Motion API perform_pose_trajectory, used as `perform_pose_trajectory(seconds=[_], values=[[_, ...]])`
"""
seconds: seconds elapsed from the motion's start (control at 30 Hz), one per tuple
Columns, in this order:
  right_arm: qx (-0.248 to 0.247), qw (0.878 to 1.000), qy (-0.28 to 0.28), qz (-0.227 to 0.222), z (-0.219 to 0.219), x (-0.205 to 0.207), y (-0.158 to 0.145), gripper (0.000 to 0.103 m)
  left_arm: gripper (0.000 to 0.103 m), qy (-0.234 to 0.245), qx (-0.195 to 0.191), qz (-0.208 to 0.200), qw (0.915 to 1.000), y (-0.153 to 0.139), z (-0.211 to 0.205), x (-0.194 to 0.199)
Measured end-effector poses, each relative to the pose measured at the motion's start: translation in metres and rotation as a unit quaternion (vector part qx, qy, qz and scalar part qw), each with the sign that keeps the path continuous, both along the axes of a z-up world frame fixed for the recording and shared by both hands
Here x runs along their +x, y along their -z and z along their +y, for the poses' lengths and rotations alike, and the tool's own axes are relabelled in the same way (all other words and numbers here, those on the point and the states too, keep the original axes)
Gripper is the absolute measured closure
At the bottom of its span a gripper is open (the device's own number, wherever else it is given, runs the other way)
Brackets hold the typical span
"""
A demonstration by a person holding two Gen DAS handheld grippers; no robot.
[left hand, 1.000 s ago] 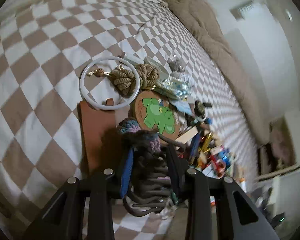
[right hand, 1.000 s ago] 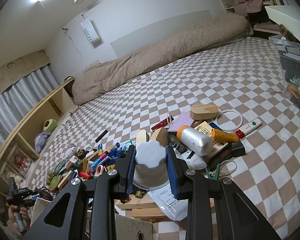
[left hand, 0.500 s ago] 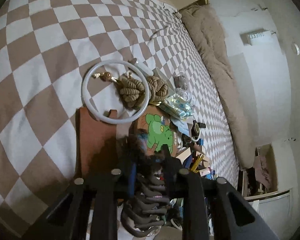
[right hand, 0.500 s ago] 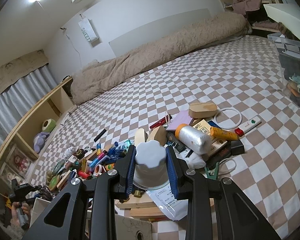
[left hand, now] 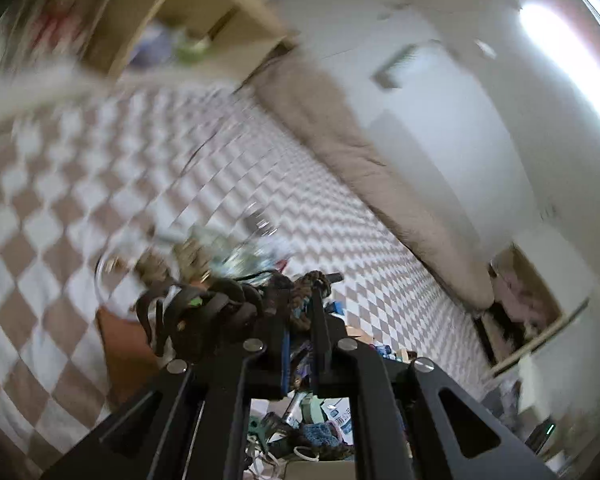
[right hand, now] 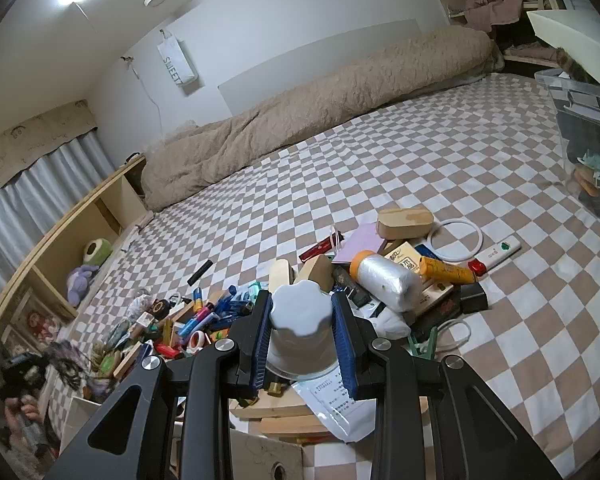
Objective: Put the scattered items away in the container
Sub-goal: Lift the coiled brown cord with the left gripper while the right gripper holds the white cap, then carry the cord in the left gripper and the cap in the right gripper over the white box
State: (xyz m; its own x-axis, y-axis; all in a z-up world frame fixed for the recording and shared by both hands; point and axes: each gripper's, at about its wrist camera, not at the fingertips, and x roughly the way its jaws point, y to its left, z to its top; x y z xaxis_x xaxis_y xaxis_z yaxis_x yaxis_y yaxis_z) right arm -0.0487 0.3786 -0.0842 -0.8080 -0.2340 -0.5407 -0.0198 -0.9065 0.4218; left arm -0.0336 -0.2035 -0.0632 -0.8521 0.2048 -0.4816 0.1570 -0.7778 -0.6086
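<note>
A: What is held by the left gripper (left hand: 302, 312)?

B: A dark braided cord bundle (left hand: 204, 312) is pinched between jaws that have just been closing and now stand nearly together. Most of its loops hang out to the left of the fingers; a brown knotted end pokes out at the tips. The view is badly smeared, so the loops cannot be counted.

A: And the right gripper (right hand: 302, 332)?

B: It is clamped on a pale grey jar with a scalloped lid (right hand: 302, 320), held upright above the heap on the brown-and-white checked bedspread (right hand: 380, 168).

A: Where is the container judged to be?

B: One clear plastic storage bin (right hand: 580, 120) is seen at the far right edge of the right wrist view, well apart from the heap and already partly filled. It lies to the right of the jar and farther away, so the right hand is judged nearer to it. From the left wrist view the bin's direction cannot be told.

A: What is left to tidy?

B: Among much else, in the right wrist view: one white plastic ring (right hand: 454, 240), one orange tube (right hand: 446, 270), one foil-wrapped roll with an orange cap (right hand: 384, 276), one tan oval case (right hand: 404, 222). The small pens and clips at the left are too many and too jumbled to count.
</note>
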Motion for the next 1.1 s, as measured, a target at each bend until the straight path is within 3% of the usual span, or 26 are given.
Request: perform_pose_trajectory(seconds=[0.07, 0.1, 0.13, 0.2, 0.27, 0.33, 0.37, 0.47, 0.63, 0.73, 0.83, 0.9, 1.1], values=[[0.0, 1.0, 0.0, -0.001, 0.0, 0.0, 0.0, 0.073, 0.095, 0.008, -0.089, -0.024, 0.9957, -0.004, 0.021, 0.001], [0.0, 1.0, -0.001, -0.001, 0.0, 0.0, 0.0, 0.073, 0.095, 0.007, -0.133, -0.057, 0.9895, 0.004, 0.031, -0.002], [0.0, 1.0, -0.001, -0.001, 0.0, 0.0, 0.0, 0.073, 0.095, 0.008, -0.154, -0.088, 0.9842, 0.015, 0.035, -0.005], [0.0, 1.0, -0.004, -0.001, -0.001, 0.0, 0.0, 0.073, 0.095, 0.02, -0.15, -0.155, 0.9762, 0.047, 0.035, -0.015], [0.0, 1.0, -0.005, 0.0, -0.001, 0.001, -0.002, 0.073, 0.096, 0.048, -0.106, -0.167, 0.979, 0.06, 0.033, -0.015], [0.0, 1.0, -0.004, 0.001, 0.001, 0.002, -0.003, 0.073, 0.096, 0.046, -0.132, -0.172, 0.9752, 0.048, 0.041, -0.014], [-0.001, 1.0, -0.003, 0.003, 0.002, 0.002, -0.004, 0.073, 0.096, 0.049, -0.126, -0.168, 0.9764, 0.042, 0.043, -0.012], [-0.005, 1.0, -0.002, 0.005, 0.004, 0.003, -0.005, 0.073, 0.096, 0.077, -0.044, -0.111, 0.9898, 0.023, 0.036, -0.001], [-0.012, 1.0, -0.003, 0.005, 0.005, 0.003, -0.006, 0.073, 0.096, 0.107, 0.016, -0.004, 0.9941, -0.017, 0.037, 0.016], [-0.008, 1.0, -0.005, 0.005, 0.003, 0.003, -0.006, 0.073, 0.096, 0.084, -0.03, 0.004, 0.996, -0.033, 0.042, 0.017], [-0.008, 1.0, -0.014, 0.005, -0.002, 0.004, -0.008, 0.073, 0.096, 0.084, -0.005, 0.001, 0.9964, -0.021, 0.035, 0.016], [-0.008, 1.0, -0.021, 0.009, -0.006, 0.006, -0.011, 0.073, 0.096, 0.08, -0.01, 0.0, 0.9968, -0.019, 0.035, 0.014], [-0.014, 0.999, -0.039, 0.032, -0.012, 0.014, -0.029, 0.073, 0.096, 0.088, -0.012, 0.054, 0.9946, -0.054, 0.044, 0.029]])
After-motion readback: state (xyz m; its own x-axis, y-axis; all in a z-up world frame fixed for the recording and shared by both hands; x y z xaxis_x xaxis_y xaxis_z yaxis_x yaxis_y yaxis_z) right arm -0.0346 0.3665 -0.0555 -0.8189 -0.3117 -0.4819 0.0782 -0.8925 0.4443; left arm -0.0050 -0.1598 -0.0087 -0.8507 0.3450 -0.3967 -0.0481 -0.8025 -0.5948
